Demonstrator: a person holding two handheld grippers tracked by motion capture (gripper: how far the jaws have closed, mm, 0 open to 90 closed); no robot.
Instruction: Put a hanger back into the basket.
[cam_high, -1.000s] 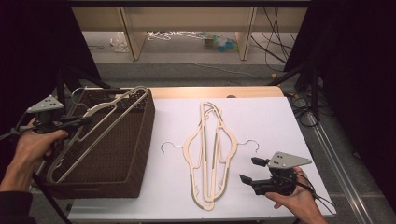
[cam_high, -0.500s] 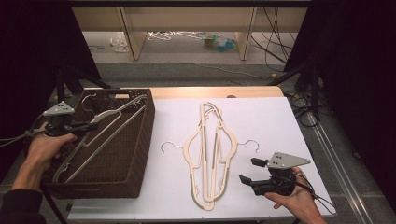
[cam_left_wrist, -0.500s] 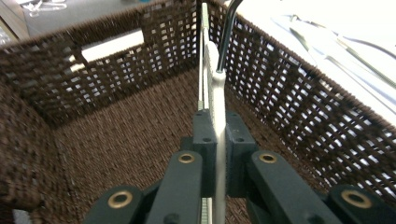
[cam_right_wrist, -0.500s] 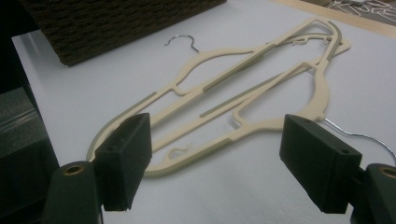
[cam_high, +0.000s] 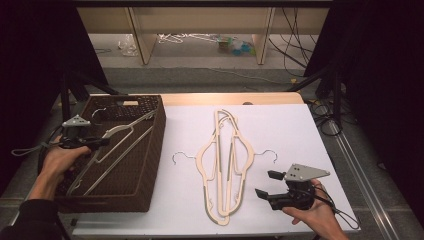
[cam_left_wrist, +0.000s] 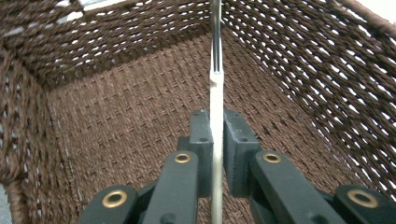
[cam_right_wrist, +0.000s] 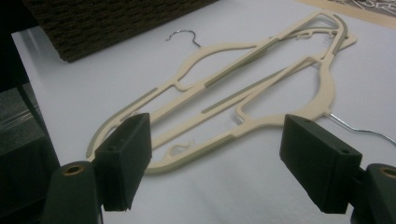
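Cream plastic hanger (cam_high: 112, 145) sits clamped between the pads of the left gripper (cam_left_wrist: 215, 140), slanting down inside the brown wicker basket (cam_high: 150, 165). Over on the white desk (cam_high: 300, 135), two more hangers (cam_high: 225, 160) lie overlapped, and the right gripper (cam_right_wrist: 217, 158) hovers beside them, jaws wide, holding nothing.

White-covered table (cam_high: 320, 135), brown wicker basket (cam_high: 150, 165), two cream hangers (cam_high: 225, 165)
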